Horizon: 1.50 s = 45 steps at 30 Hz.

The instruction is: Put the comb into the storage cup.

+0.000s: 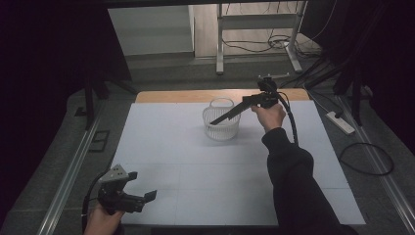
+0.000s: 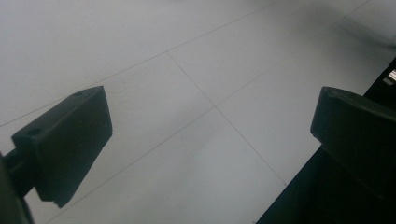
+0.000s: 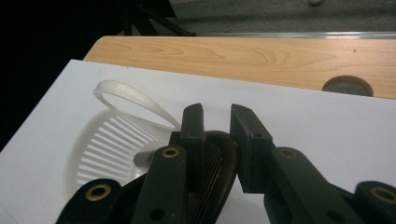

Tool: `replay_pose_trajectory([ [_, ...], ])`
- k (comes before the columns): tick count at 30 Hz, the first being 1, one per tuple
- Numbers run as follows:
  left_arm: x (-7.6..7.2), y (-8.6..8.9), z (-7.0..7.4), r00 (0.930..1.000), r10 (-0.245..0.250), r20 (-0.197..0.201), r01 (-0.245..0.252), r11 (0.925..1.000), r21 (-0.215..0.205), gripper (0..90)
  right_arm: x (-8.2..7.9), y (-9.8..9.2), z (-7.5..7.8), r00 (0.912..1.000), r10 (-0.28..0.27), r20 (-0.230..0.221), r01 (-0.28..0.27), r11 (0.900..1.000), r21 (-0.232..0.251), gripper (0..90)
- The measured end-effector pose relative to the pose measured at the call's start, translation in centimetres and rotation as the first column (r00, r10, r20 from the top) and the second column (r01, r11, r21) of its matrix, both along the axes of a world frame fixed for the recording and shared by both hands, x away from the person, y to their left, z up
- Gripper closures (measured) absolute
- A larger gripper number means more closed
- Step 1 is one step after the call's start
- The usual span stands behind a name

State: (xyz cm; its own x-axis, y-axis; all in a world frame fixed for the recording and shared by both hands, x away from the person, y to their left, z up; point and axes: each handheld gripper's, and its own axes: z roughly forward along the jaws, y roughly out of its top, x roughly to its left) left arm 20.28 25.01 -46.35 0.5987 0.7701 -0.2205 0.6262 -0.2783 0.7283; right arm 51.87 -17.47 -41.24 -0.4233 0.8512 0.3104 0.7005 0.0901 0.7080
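Both jaws of the right gripper point(image 3: 217, 114) are clamping a brush point(image 3: 215, 161) over the basket point(image 3: 100, 149) for dropping; the left gripper point(image 2: 210, 135) is waiting, jaws apart.

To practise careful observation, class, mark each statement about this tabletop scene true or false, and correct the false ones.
1. The white slatted plastic basket stands on the white table cover. True.
2. The left gripper is closed on a cup. False: its jaws stand apart with nothing between them, above the cover.
3. A dark ribbed oval object sits between the jaws of the right gripper. True.
4. The basket is at the near left corner. False: it stands toward the far side, near the bare wooden table edge.
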Motion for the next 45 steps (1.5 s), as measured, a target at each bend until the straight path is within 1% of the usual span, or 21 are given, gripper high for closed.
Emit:
replay_pose_trajectory([
  [4,0.0,0.0,0.0,1.0000,0.000,0.000,0.000,1.0000,0.000,0.0,0.1,-0.1,-0.2,1.0000,-0.008,0.002,0.008,1.000,-0.017,73.8],
  [10,0.0,0.0,0.0,1.0000,-0.001,0.000,0.001,1.0000,-0.001,0.0,0.1,-0.6,-0.8,0.9999,-0.013,-0.001,0.013,1.000,-0.002,73.0],
  [21,0.0,0.0,0.0,1.0000,0.000,0.000,0.000,1.0000,0.000,0.0,-0.1,-0.8,-1.1,0.9999,-0.009,0.008,0.009,1.000,0.006,70.7],
  [24,0.0,0.0,0.0,1.0000,0.000,-0.001,0.000,1.0000,0.001,0.0,-0.2,-0.7,-1.3,1.0000,-0.004,0.003,0.004,1.000,-0.012,68.4],
  [27,0.0,0.0,0.0,1.0000,0.000,-0.001,0.000,1.0000,0.001,0.0,-0.2,-0.6,-1.4,1.0000,-0.001,0.007,0.001,1.000,-0.014,67.9],
  [30,0.0,0.0,0.0,1.0000,0.000,-0.001,0.000,1.0000,0.002,0.0,-0.3,-0.4,-1.3,0.9999,-0.002,0.014,0.003,0.999,-0.034,66.4],
  [33,0.0,0.0,0.0,1.0000,0.001,-0.001,-0.001,1.0000,0.001,0.0,-0.4,-0.4,-1.2,0.9998,-0.001,0.019,0.002,0.999,-0.051,62.9],
  [39,0.0,0.0,0.0,1.0000,0.002,-0.002,-0.002,1.0000,0.001,0.0,-0.6,-0.3,-1.1,0.9995,0.006,0.031,-0.002,0.995,-0.103,51.8],
  [41,0.0,0.0,0.0,1.0000,0.001,-0.002,-0.001,1.0000,0.002,0.0,-0.6,-0.3,-1.0,0.9993,0.013,0.036,-0.009,0.994,-0.111,47.5],
  [45,0.0,0.0,0.0,1.0000,0.001,-0.002,-0.001,1.0000,0.003,0.0,-0.7,-0.2,-0.8,0.9992,0.025,0.030,-0.021,0.995,-0.101,39.2],
])
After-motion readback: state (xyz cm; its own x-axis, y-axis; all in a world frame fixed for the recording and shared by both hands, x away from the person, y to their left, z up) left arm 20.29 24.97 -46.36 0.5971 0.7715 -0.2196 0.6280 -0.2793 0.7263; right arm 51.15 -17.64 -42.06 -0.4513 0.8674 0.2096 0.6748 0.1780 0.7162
